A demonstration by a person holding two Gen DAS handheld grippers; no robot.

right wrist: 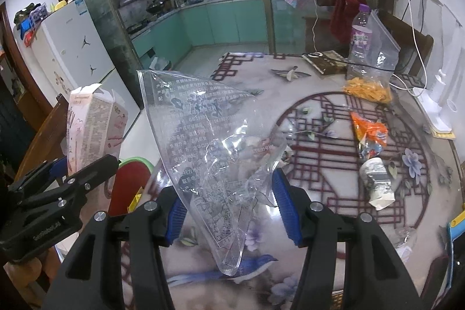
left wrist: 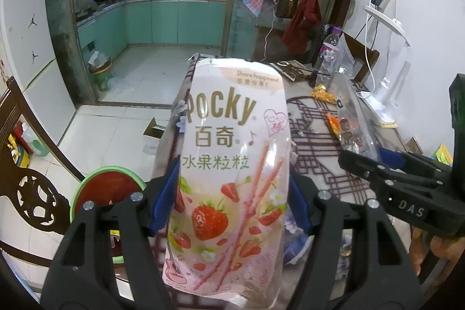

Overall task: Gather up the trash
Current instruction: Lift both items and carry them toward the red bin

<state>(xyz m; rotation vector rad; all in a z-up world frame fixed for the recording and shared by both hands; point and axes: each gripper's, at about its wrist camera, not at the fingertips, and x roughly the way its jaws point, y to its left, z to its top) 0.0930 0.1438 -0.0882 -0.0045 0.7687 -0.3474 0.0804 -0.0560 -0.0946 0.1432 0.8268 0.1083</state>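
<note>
My left gripper [left wrist: 232, 199] is shut on a pink Pocky box [left wrist: 232, 164], held upright above the table's left edge; the box also shows in the right wrist view [right wrist: 90, 130]. My right gripper [right wrist: 229, 208] is shut on a clear printed plastic wrapper [right wrist: 215, 147], lifted over the table. A red bin with a green rim [left wrist: 107, 188] stands on the floor below the left gripper, also in the right wrist view [right wrist: 130, 182]. Loose trash lies on the table: an orange wrapper [right wrist: 369, 132] and a crumpled paper cup [right wrist: 377, 182].
The patterned table [right wrist: 319, 106] carries a plastic bottle [right wrist: 360, 34], a zip bag with yellow pieces [right wrist: 369, 86], a dark book [right wrist: 325, 61] and a white desk lamp [right wrist: 436, 100]. A wooden chair [left wrist: 26, 185] stands left. A kitchen lies beyond.
</note>
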